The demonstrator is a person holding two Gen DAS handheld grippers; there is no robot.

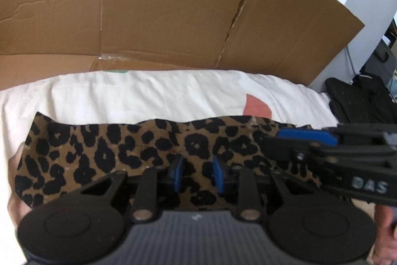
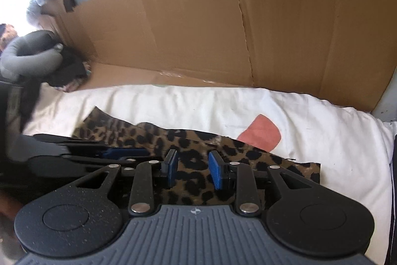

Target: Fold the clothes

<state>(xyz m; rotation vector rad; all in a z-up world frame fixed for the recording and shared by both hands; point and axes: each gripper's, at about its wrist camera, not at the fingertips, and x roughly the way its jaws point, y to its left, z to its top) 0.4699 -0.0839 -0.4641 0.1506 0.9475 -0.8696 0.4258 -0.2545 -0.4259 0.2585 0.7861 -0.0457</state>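
Behind, cardboard box, leopard-print garment outside

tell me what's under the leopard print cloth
The leopard print cloth lies on a white sheet with a pink patch at its far edge. Whatever sits beneath the cloth's middle is covered.

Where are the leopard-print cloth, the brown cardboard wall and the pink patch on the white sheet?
Leopard-print cloth (image 1: 99,148): left wrist view, its left half.
Brown cardboard wall (image 2: 193,29): right wrist view, middle panel.
Pink patch (image 2: 263,132): right wrist view, its centre.
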